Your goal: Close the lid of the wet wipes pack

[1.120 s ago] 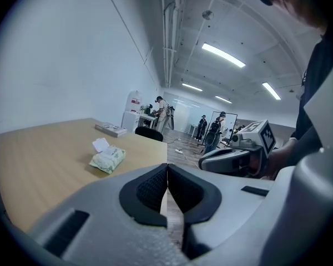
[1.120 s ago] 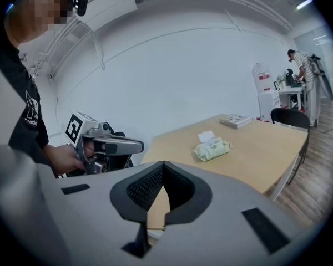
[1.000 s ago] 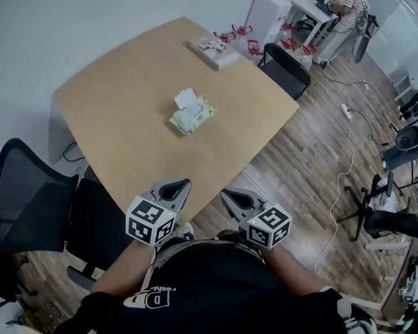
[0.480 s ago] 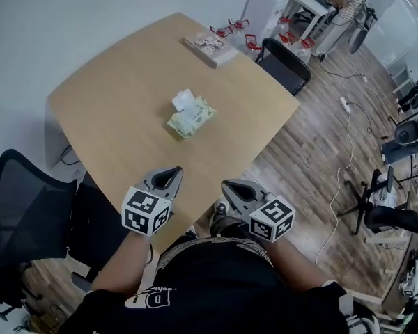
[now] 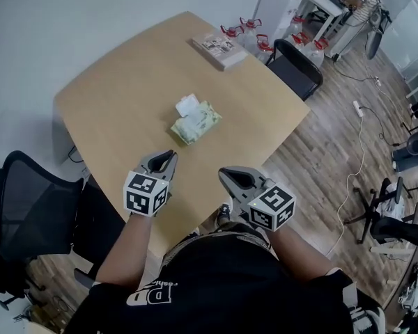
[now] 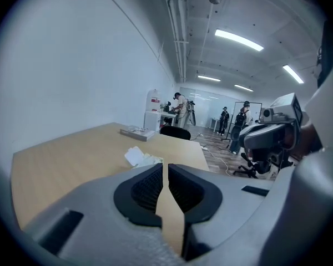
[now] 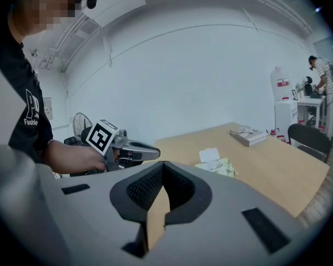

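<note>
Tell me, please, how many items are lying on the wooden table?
2. The wet wipes pack, lid flipped open, lies near the middle of the table; a flat printed box lies at its far corner. The left gripper and right gripper cover a little of the near edge.

Both hand-held grippers moved forward during the second before this frame. The left hand-held gripper [image 5: 170,154], earlier poised at the near edge of the table [image 5: 118,89], reached out over the wood. That closed much of its gap to the wet wipes pack [image 5: 197,122], though it ended short of the pack. The right hand-held gripper [image 5: 224,173], earlier held off the near edge above the floor, advanced until its tips appeared to cross that edge. The person's forearms stretched further from the body. The head view swung a little, sliding the table slightly right in frame.
</note>
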Motion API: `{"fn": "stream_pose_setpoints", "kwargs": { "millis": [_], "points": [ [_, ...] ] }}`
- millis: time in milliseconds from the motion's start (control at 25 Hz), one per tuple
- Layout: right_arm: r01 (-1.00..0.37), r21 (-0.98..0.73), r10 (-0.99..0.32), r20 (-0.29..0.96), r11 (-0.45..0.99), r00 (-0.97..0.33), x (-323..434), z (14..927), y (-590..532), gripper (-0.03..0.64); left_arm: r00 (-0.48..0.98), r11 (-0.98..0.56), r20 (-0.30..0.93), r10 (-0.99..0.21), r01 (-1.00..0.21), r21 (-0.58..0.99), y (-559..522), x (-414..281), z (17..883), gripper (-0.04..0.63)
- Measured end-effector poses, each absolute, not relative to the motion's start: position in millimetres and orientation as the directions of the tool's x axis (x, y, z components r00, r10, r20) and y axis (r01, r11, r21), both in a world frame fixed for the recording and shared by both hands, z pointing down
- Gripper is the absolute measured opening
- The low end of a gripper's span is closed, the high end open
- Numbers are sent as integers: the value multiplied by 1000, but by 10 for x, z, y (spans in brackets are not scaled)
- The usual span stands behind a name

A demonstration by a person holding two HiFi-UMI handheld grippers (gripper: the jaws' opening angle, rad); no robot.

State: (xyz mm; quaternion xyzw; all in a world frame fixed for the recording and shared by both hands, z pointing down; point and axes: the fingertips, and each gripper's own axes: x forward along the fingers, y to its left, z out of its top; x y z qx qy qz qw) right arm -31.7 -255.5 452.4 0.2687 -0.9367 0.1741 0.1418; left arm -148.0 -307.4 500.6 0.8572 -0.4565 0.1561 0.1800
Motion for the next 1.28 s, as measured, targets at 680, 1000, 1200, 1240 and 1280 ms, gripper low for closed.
{"fn": "stream_pose_setpoints", "kwargs": {
  "millis": [680, 1000, 1200, 1240, 1280],
  "points": [
    [-493, -329, -381, 350, 806, -856, -155, 4733, -3141, 5, 449, -483, 565, -692, -870, 100, -4558, -1507, 5446, 92],
    [-498, -360, -358, 389, 789, -849, 54, 4930, -3263, 5, 422, -482, 634, -648, -872, 88, -5179, -1444, 5764, 107],
    [-498, -382, -347, 398, 779, -849, 122, 5031, -3340, 5, 418, -494, 687, -595, -864, 98, -5393, -1401, 6009, 147],
    [-497, -386, -345, 399, 777, -850, 129, 5043, -3357, 5, 418, -499, 699, -581, -861, 99, -5419, -1394, 6059, 156],
    [-497, -389, -344, 400, 776, -850, 138, 5060, -3373, 5, 416, -504, 710, -568, -858, 100, -5444, -1388, 6107, 167]
  ]
}}
